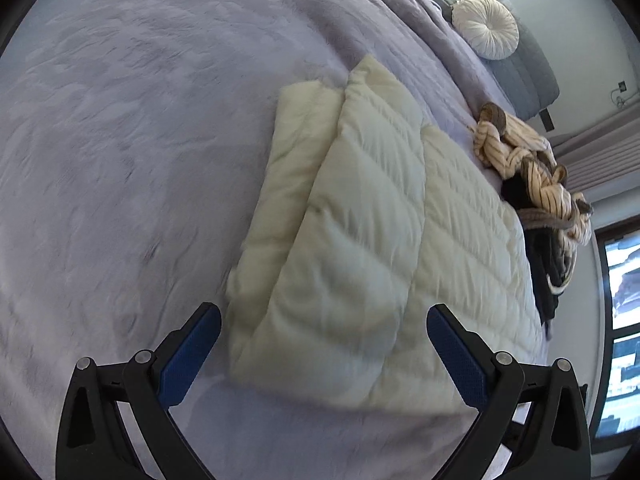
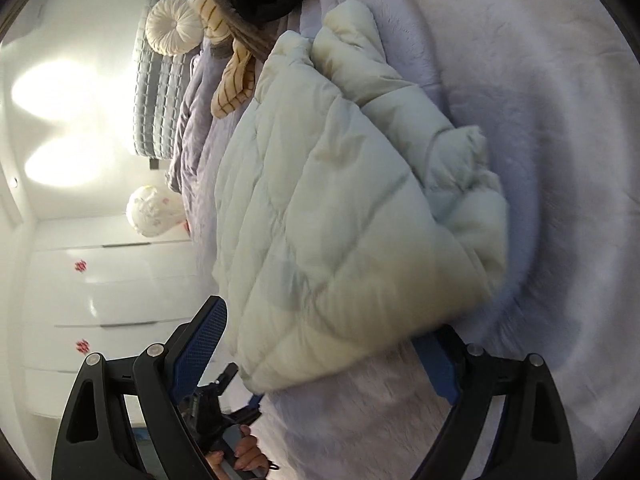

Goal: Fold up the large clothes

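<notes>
A cream quilted puffer jacket lies folded on the lilac fleece bed cover. My left gripper is open, its blue pads on either side of the jacket's near edge, a little above it. In the right wrist view the same jacket fills the middle. My right gripper is open and the jacket's near corner lies between its fingers; the right finger is partly hidden by the fabric.
A pile of striped beige and dark clothes lies past the jacket, also in the right wrist view. A round white cushion leans on the grey headboard. White drawers and a window are beside the bed.
</notes>
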